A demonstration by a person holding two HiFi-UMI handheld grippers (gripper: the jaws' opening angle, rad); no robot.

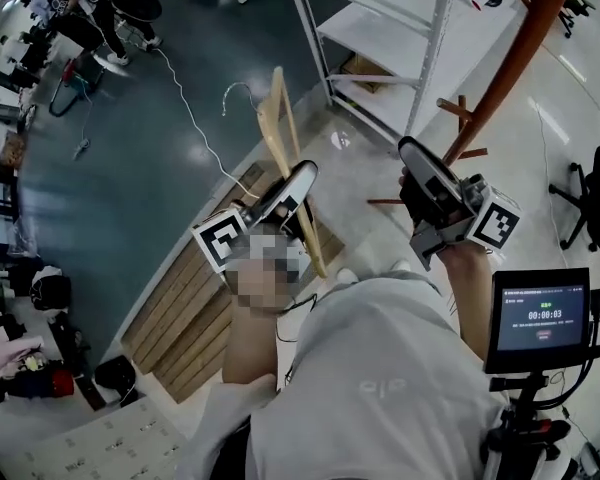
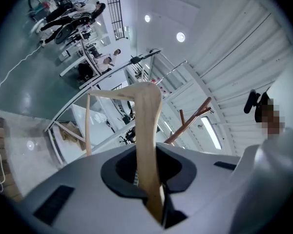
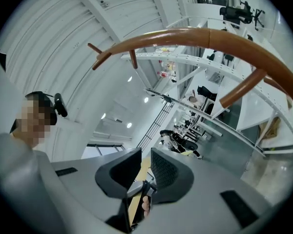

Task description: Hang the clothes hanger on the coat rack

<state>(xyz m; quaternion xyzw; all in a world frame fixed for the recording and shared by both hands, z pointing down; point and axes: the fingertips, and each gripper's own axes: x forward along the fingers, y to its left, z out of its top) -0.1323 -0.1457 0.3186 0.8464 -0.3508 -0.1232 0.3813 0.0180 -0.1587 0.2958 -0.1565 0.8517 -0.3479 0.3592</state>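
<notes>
While the clothes hanger (image 1: 283,126) sits clamped in the left gripper (image 1: 298,176) it is off the coat rack (image 1: 510,58), so the hang itself is not yet done; pickup looks complete, carry and hook-on are left, judging by the gap; left jaws are pinched on one wooden arm of the hanger near its lower end, wood running straight up out of the pads in the left gripper view (image 2: 147,130); right gripper (image 1: 412,150) has its jaws parted with nothing between them, tipped upward close to the rack's pole; hanger is in the air, left of the pole and apart from it, touching no peg (image 1: 458,108); long axis in the head view runs from the left gripper away toward the top edge, leaning slightly left; wire hook (image 1: 236,90) sticks out to the left side near the far end, turned away from the rack; my read is the hanger needs swinging right and turning so the hook faces a peg; in the right gripper view the brown pole (image 3: 210,35) arcs overhead with pegs branching off, all bare.
</notes>
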